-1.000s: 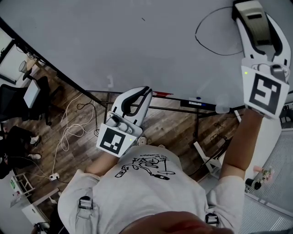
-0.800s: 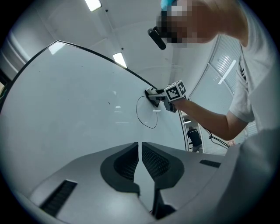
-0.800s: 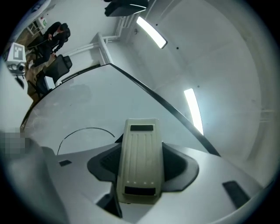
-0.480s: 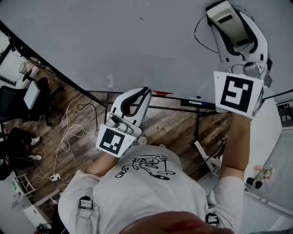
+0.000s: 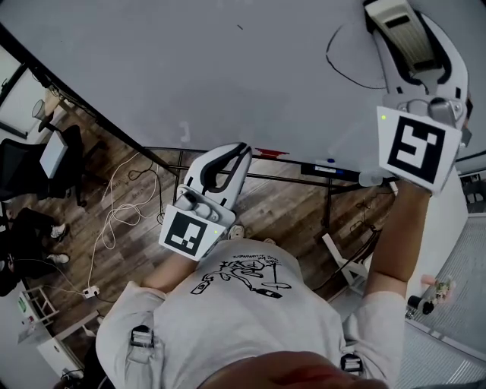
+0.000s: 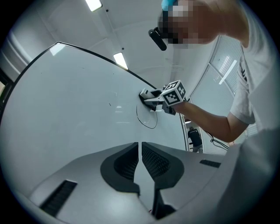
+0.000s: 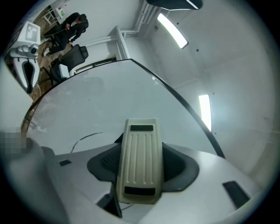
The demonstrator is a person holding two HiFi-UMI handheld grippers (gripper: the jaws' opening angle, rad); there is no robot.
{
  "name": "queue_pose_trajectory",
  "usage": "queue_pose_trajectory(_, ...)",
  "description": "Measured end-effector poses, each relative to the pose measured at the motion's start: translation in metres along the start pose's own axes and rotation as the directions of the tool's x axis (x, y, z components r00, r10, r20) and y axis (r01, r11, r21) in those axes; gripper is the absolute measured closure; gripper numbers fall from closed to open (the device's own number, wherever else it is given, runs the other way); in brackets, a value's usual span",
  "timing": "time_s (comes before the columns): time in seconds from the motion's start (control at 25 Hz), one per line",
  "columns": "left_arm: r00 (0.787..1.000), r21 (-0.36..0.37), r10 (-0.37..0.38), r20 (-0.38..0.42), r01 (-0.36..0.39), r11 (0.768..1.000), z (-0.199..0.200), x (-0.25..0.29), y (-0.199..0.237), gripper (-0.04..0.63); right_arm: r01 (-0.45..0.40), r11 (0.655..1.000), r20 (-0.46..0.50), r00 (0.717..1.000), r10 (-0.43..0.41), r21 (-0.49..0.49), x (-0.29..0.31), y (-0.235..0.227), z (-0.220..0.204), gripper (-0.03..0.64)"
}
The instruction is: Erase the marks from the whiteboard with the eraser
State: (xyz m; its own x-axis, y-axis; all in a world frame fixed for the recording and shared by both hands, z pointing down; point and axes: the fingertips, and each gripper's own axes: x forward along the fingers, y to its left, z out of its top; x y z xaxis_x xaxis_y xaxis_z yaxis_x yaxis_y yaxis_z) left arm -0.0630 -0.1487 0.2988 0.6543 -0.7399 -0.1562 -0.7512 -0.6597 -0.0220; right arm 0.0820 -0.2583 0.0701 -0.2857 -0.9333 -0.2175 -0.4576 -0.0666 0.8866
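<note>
One large white whiteboard (image 5: pixel 190 61) is bearing one thin black curved pen mark (image 5: pixel 329 59). Of the two grippers, the left gripper (image 5: pixel 244 149) is hanging low before the person's chest, fingers clenched on nothing. The raised right gripper (image 5: pixel 416 47) is grasping one cream ribbed plastic eraser (image 7: pixel 140 162) at the board, just right of the mark.

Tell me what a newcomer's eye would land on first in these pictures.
The big whiteboard fills the upper head view, nearly bare apart from a black curved mark at its upper right. There the right gripper, shut on a cream ribbed eraser, sits right beside that mark. The left gripper hangs shut and empty below the board, near the person's chest.
</note>
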Motion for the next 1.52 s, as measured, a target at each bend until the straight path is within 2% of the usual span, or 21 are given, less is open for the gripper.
queue_pose_trajectory(0.12,1.000,0.000,0.003,0.009,-0.003,1.000,0.002,0.000,-0.001,0.557,0.049,0.994,-0.028,0.999,-0.046,0.100,-0.004,-0.041,-0.011,0.362)
queue_pose_trajectory(0.24,1.000,-0.001,0.005,0.006,-0.005,1.000,0.001,-0.001,0.000,0.557,0.026,0.989,-0.027,0.999,-0.022,0.143,-0.003,-0.045,-0.016,0.364)
queue_pose_trajectory(0.36,1.000,-0.003,0.003,0.002,-0.003,1.000,0.000,-0.002,0.001,0.557,-0.022,0.996,-0.001,1.000,0.022,0.082,0.001,-0.021,-0.010,0.364)
queue_pose_trajectory(0.56,1.000,-0.001,-0.001,0.006,0.001,1.000,0.003,-0.001,0.001,0.557,-0.094,0.994,-0.066,0.994,0.090,-0.059,0.003,0.041,-0.005,0.364)
queue_pose_trajectory(0.88,1.000,0.003,-0.007,0.014,0.007,1.000,0.004,0.004,-0.005,0.557,-0.156,0.983,-0.075,0.986,0.149,-0.098,-0.005,0.105,-0.018,0.365)
queue_pose_trajectory(1.12,1.000,-0.002,-0.005,0.009,0.005,1.000,0.002,0.003,-0.006,0.557,-0.220,0.952,-0.097,0.974,0.204,-0.211,-0.008,0.133,-0.027,0.364)
queue_pose_trajectory(1.24,1.000,0.002,-0.003,0.026,0.003,1.000,0.005,0.003,-0.006,0.557,-0.190,0.968,-0.065,0.981,0.182,-0.164,-0.006,0.098,-0.027,0.364)
queue_pose_trajectory(1.36,0.999,0.012,-0.002,0.036,0.002,1.000,0.006,0.003,-0.008,0.557,-0.045,0.999,-0.003,0.999,0.045,0.007,-0.007,0.019,-0.030,0.362)
queue_pose_trajectory(1.44,1.000,0.005,0.002,0.017,-0.002,1.000,0.003,0.003,-0.008,0.557,0.043,0.996,-0.053,0.998,-0.039,0.080,-0.014,-0.038,-0.043,0.362)
queue_pose_trajectory(1.52,1.000,0.000,0.005,0.008,-0.005,1.000,0.002,0.003,-0.006,0.557,0.068,0.994,-0.081,0.995,-0.061,0.084,-0.017,-0.068,-0.050,0.362)
